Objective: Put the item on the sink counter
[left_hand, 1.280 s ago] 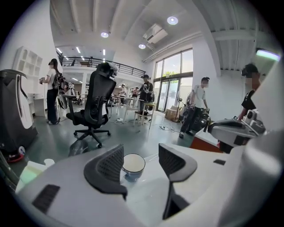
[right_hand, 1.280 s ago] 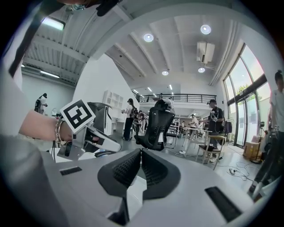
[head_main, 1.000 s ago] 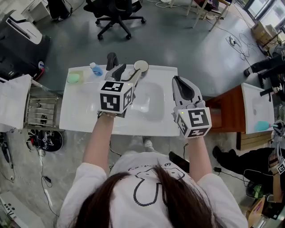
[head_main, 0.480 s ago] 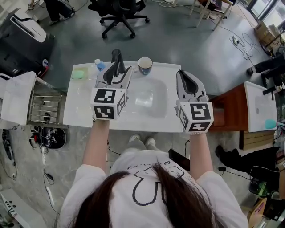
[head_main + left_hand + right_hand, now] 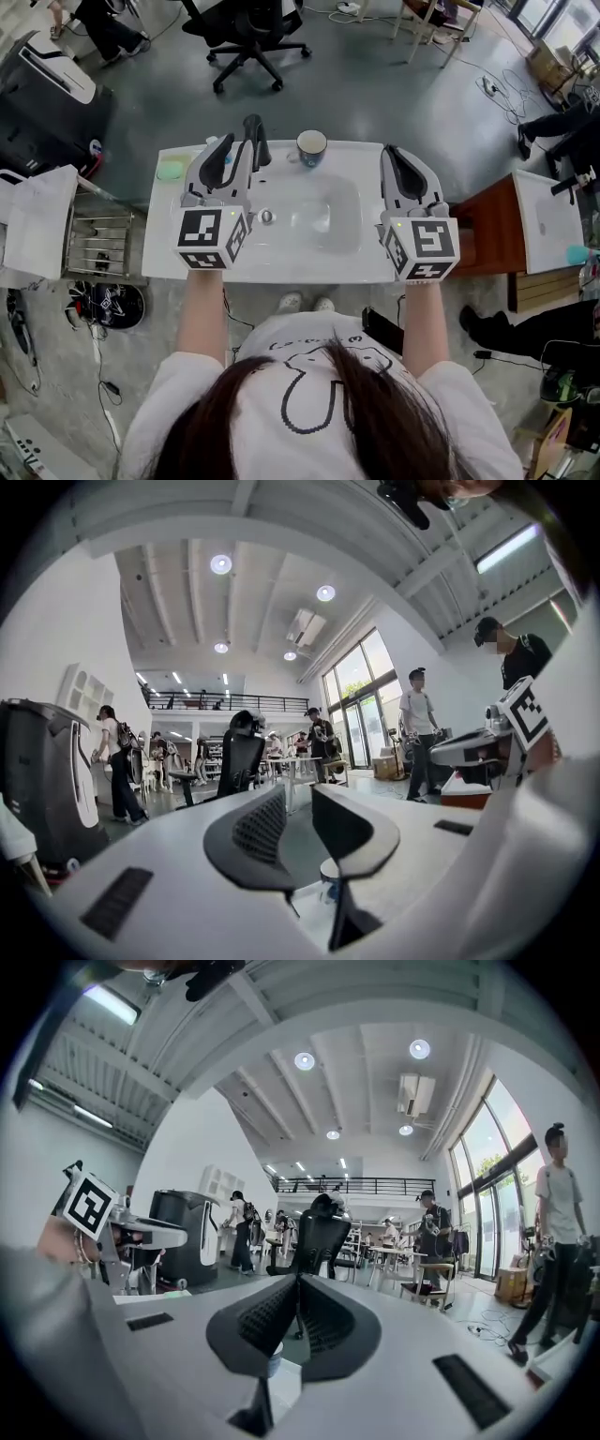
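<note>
Seemingly done: cup (image 5: 311, 147) stands on desk (image 5: 281, 267). Left tool (image 5: 232, 155) closing on nothing, right tool (image 5: 394, 157) pressed together, empty; back off without nudging cup.

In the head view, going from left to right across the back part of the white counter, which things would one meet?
green sponge → black faucet → mug → right tool
</note>
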Tool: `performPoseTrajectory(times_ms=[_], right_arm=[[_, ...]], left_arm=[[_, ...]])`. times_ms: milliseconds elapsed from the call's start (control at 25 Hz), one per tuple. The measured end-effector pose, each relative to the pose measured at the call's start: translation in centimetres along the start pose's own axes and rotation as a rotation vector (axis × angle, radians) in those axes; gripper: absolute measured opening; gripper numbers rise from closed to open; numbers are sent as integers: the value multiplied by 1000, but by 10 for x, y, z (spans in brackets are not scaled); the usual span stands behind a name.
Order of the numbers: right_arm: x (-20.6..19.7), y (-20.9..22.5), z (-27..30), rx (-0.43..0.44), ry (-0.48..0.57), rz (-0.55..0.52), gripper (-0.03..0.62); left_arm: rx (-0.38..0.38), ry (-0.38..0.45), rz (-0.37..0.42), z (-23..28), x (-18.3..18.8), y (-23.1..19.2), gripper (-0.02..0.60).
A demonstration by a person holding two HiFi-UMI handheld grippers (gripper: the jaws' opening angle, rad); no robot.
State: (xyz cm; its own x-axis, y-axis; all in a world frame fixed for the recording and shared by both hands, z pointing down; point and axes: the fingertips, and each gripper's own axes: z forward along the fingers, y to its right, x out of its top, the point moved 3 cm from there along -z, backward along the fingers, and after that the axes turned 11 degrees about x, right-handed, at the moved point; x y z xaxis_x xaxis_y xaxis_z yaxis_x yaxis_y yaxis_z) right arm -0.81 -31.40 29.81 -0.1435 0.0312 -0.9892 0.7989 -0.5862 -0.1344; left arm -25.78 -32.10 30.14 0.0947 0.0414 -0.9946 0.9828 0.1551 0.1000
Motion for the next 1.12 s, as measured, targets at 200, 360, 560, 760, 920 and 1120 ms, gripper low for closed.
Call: performPoseTrajectory(times_ms=[200,360,560,760,920,1120], right_arm=[[12,1,-1,-24,20,-28,34],[24,1,-3,-33,47,-53,34],[37,3,-5,-52,72,-73,34],[49,4,-9,-70,111,-95,34],[57,3,-12,-76,127,-119,33],[64,3,-14,-81,133,-145,31]], left_arm=[[17,67,62,2,19,-7,9],[3,122,68,0,34,-9,9],[-31,166,31,-1,49,-12,9],[-24,199,34,-5,58,-17,9],[-18,213,35,-4,63,-19,9],[-12,225,39,-6,70,-19,9]])
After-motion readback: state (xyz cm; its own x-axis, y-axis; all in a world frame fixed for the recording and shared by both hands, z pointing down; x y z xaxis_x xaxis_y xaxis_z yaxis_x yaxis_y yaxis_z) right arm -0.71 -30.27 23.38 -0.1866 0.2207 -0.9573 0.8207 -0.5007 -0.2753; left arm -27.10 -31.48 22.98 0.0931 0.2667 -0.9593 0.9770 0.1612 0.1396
